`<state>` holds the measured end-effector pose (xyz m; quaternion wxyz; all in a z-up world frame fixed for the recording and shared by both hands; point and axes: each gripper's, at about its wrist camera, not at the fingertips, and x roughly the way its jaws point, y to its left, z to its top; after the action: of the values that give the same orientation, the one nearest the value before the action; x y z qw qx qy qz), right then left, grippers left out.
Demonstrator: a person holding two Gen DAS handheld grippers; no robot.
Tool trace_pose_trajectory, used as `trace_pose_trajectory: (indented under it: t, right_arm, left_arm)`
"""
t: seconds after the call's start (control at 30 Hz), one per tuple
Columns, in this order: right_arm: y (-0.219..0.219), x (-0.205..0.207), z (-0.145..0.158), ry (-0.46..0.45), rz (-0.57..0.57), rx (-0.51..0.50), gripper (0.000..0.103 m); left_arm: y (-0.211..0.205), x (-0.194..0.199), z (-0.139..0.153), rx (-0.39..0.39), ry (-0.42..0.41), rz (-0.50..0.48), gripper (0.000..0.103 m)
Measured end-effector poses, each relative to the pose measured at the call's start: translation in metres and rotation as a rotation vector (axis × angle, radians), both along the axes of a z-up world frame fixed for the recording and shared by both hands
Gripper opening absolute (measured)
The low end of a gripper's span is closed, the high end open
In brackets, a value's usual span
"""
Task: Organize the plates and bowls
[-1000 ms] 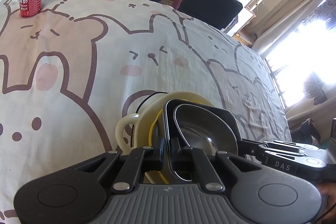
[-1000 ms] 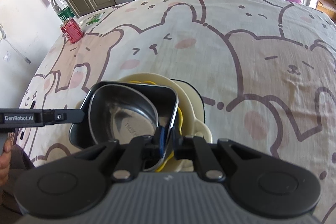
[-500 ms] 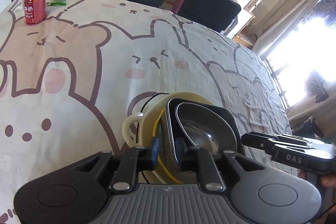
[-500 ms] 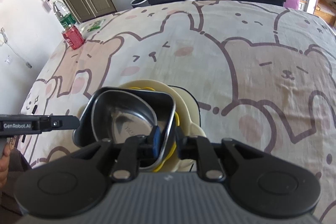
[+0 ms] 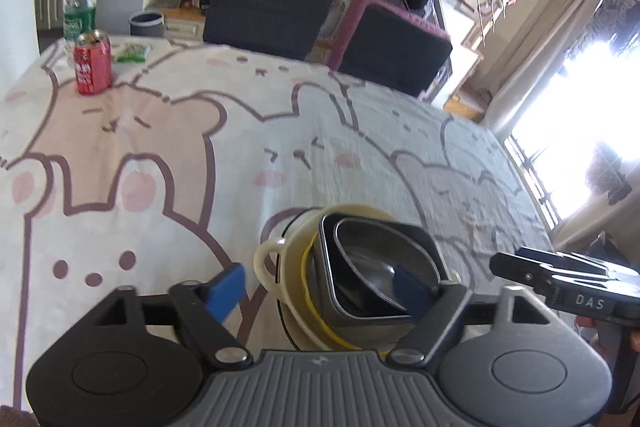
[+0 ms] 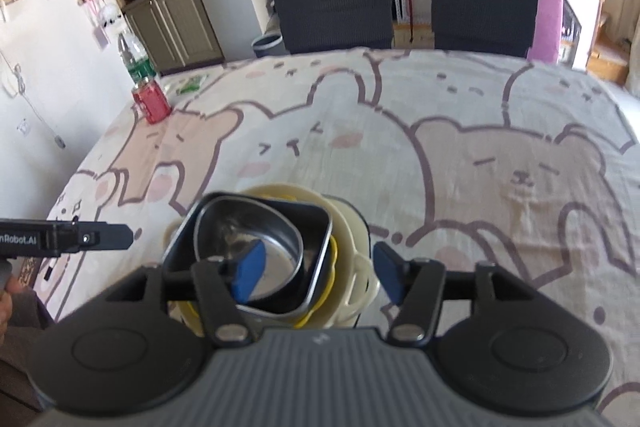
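A: Cotton cloth [image 5: 168, 131], cream and pink, printed with bears and rabbits, covers my whole table. Far edge: two dark chairs [image 5: 264, 15], then shelves and a bright window to the right.

B: Dishes?

A: One stack at the near edge: steel bowl [image 5: 376, 263] inside a black square dish [image 5: 404, 311], over a yellow rim, all in a cream handled bowl [image 5: 280, 263]. My left gripper [image 5: 320, 291] and right gripper [image 6: 318, 273] have both just been opening; jaws stand wide, pads off the rims, nothing gripped.

B: Differences between cameras?

A: Right camera alone shows the wall with pinned cards and the cabinets. Left alone shows the window.

B: Unclear items?

A: Red can [image 5: 93, 63], bottle [image 5: 80, 3] and a green packet [image 5: 132, 51] sit far off; labels unreadable. Stack's near side is hidden behind the gripper bodies.
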<state>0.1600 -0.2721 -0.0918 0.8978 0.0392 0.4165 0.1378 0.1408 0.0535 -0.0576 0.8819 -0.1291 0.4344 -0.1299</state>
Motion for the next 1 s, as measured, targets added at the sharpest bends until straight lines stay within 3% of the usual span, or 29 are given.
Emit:
trace_pose_trajectory:
  t: [0.23,0.37,0.63,0.83,1.0]
  right_arm:
    - [-0.005,-0.033,0.024,-0.081,-0.035,-0.014,0.082]
    - [-0.009,-0.055,0.032,-0.14,-0.055,-0.012,0.088]
    - [-0.017,-0.093,0.036,-0.274,-0.114,0.005,0.102]
    - [-0.015,-0.122,0.029,-0.327,-0.121,0.014,0.103]
    - [-0.012,-0.144,0.019,-0.375,-0.159,-0.01,0.103]
  left_arm:
    - [0.001,-0.032,0.025,0.015,-0.087,0.025,0.103]
    - [-0.001,-0.051,0.028,0.062,-0.124,0.04,0.103]
    - [-0.006,-0.1,0.032,0.172,-0.288,0.116,0.103]
    - [-0.006,-0.128,0.031,0.198,-0.356,0.163,0.103]
    - [-0.012,-0.155,0.022,0.29,-0.441,0.249,0.103]
